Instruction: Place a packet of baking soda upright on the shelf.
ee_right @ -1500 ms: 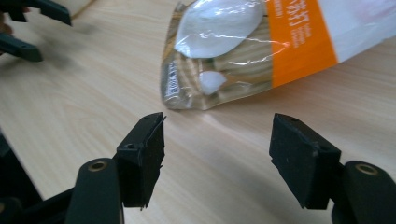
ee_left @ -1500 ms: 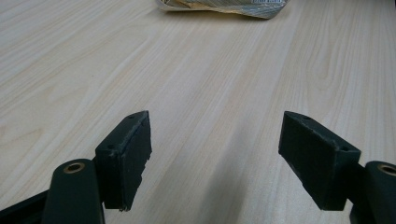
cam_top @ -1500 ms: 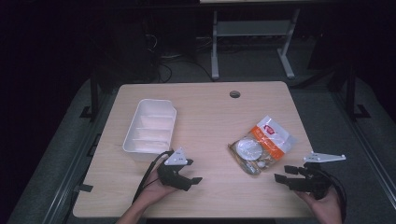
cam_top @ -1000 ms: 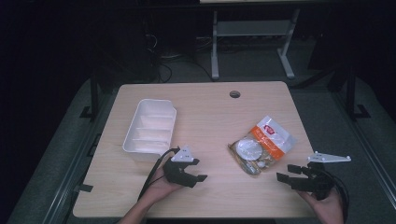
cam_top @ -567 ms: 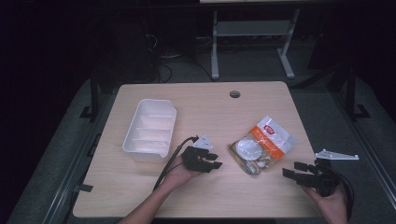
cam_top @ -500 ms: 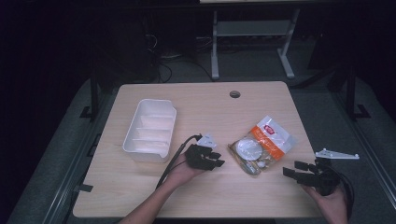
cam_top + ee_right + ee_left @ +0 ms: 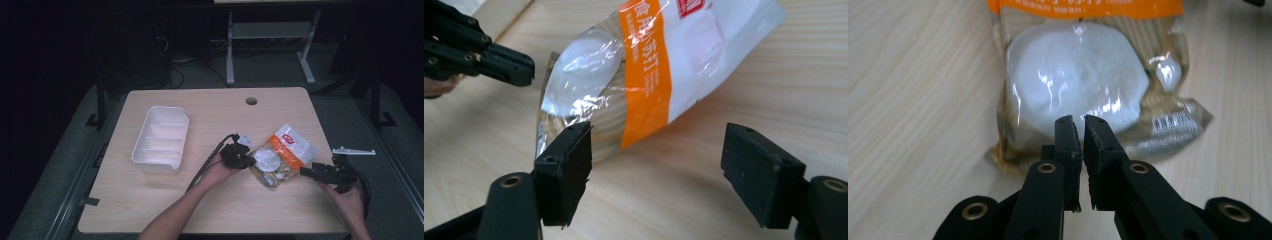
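Left tongs point(image 7: 1078, 120) just closed, empty, at snack bag point(image 7: 1083, 85); right tongs point(image 7: 664, 165) wide apart

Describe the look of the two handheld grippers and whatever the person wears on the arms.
Both are matte black two-jaw tools. The left gripper has flat rectangular pads, brass-coloured pivot rivets and a black cable. The right gripper has blocky black pads and a grey three-cornered plate on top. Both forearms are bare, no sleeves.

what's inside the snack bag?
Through the clear film of the snack bag, a round white disc and a smaller white piece beside it. The orange band and white top hide the rest.
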`<action>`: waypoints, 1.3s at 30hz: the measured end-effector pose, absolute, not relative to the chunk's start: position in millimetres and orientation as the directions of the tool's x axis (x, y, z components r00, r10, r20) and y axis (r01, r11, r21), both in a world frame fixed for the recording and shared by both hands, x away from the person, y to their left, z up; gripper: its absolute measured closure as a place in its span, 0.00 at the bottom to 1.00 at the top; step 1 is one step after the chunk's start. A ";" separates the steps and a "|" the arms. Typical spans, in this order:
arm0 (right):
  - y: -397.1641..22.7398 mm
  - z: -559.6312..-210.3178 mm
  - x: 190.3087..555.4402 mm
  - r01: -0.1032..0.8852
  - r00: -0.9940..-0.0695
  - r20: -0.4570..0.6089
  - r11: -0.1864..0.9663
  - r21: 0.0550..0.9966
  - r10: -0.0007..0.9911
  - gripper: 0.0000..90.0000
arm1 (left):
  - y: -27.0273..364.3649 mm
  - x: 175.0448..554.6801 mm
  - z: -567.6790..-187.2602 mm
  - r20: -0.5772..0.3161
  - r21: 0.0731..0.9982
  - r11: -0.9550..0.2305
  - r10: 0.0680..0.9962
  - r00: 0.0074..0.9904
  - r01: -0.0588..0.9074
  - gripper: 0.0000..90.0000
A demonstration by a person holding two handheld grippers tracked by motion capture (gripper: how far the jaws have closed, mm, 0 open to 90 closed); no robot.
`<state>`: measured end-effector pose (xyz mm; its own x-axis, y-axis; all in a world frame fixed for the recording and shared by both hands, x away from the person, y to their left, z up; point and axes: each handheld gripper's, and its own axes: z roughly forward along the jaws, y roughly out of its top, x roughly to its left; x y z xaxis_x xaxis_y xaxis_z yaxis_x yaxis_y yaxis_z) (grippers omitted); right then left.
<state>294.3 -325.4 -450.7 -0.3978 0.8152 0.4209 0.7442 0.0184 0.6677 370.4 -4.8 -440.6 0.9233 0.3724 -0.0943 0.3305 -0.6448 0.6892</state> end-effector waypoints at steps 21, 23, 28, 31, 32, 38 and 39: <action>-297.3 -466.4 339.4 0.788 -0.377 0.469 0.010 0.616 0.799 0.57 | -20.6 375.7 -443.8 -0.096 0.675 -0.652 0.386 0.918 0.345 0.95; -293.6 -467.7 343.1 0.784 -0.379 0.477 0.001 0.621 0.793 0.68 | -20.1 375.4 -443.2 -0.091 0.671 -0.659 0.381 0.920 0.340 0.92; -292.0 -468.1 345.3 0.773 -0.397 0.483 -0.001 0.635 0.780 0.85 | -16.4 372.8 -443.6 -0.104 0.678 -0.652 0.374 0.922 0.341 0.85; -290.9 -466.3 344.9 0.762 -0.412 0.479 0.005 0.647 0.776 0.91 | -12.4 371.0 -444.3 -0.117 0.686 -0.640 0.372 0.921 0.346 0.83; -289.7 -465.3 344.5 0.757 -0.420 0.470 0.014 0.654 0.777 0.94 | -10.2 370.5 -444.6 -0.121 0.688 -0.637 0.371 0.921 0.347 0.82; -284.6 -453.6 343.3 0.730 -0.468 0.443 0.052 0.681 0.764 1.00 | 3.5 364.2 -443.9 -0.134 0.699 -0.623 0.369 0.920 0.352 0.76; -284.6 -453.6 343.3 0.730 -0.468 0.443 0.052 0.681 0.764 1.00 | 6.0 362.7 -443.1 -0.130 0.701 -0.623 0.366 0.921 0.346 0.76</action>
